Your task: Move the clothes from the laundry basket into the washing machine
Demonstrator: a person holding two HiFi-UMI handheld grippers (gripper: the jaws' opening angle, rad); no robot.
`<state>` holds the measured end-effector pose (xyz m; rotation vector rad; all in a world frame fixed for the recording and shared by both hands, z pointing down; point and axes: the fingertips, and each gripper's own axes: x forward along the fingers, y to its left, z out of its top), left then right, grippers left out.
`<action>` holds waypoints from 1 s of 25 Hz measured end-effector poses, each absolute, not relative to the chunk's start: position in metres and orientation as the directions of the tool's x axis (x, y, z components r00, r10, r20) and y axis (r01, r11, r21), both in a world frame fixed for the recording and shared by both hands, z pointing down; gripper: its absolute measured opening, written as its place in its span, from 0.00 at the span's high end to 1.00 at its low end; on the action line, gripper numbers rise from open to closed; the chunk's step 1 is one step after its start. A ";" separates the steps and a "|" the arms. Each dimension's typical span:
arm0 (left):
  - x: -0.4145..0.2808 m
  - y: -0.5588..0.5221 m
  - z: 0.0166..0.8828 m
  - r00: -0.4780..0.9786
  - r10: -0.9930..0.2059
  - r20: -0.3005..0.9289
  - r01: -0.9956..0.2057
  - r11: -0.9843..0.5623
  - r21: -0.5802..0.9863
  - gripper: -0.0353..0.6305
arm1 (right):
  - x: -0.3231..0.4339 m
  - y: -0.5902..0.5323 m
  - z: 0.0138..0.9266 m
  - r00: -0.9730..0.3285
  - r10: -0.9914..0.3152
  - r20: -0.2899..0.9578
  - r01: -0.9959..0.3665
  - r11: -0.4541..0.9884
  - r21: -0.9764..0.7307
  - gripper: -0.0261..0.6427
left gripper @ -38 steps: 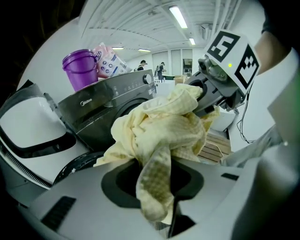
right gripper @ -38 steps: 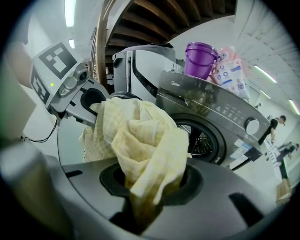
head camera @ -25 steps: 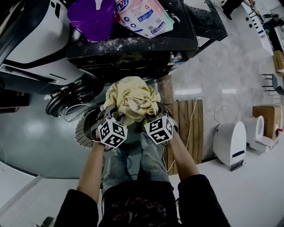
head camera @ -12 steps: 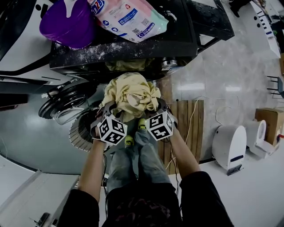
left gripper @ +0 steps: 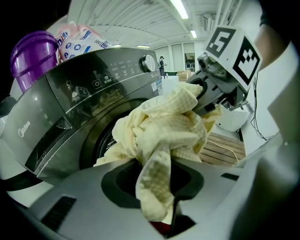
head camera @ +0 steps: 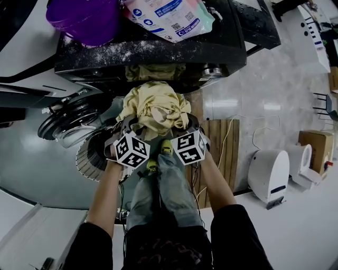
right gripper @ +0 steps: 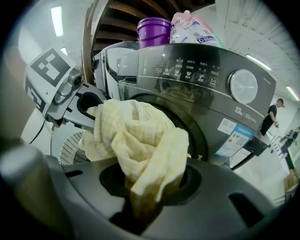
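A bundle of pale yellow checked cloth [head camera: 154,108] hangs between both grippers in front of the dark washing machine [head camera: 158,58]. My left gripper [head camera: 128,128] is shut on the cloth [left gripper: 161,140] from the left, and my right gripper [head camera: 186,126] is shut on the same cloth [right gripper: 140,145] from the right. The bundle sits just before the round drum opening [right gripper: 187,117], where more yellow fabric [head camera: 153,72] shows inside. The jaw tips of both grippers are hidden by folds. The laundry basket [head camera: 97,153], white and slatted, lies below the left gripper.
A purple tub [head camera: 84,18] and a pink detergent bag [head camera: 169,13] stand on top of the machine. The open round door [head camera: 66,121] hangs at the left. A wooden slat board [head camera: 219,153], a cable and a white appliance [head camera: 269,176] lie on the floor at the right.
Both grippers have carried the yellow bundle forward and down toward the drum opening. The machine's front now sits closer behind the cloth; the grip is unchanged.
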<state>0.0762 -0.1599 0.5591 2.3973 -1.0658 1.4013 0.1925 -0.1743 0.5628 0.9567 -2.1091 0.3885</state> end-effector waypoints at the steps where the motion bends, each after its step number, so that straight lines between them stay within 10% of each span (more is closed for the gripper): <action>1: 0.076 -0.160 0.562 0.305 -0.502 0.809 -0.648 -0.732 -0.210 0.74 | 0.192 -0.175 0.566 -0.419 -0.511 0.751 -0.740 0.671 0.044 0.76; 25: 0.062 -0.267 0.719 0.242 -0.706 0.666 -0.681 -0.613 -0.402 0.74 | 0.184 -0.280 0.719 -0.460 -0.623 0.632 -0.728 0.672 0.133 0.76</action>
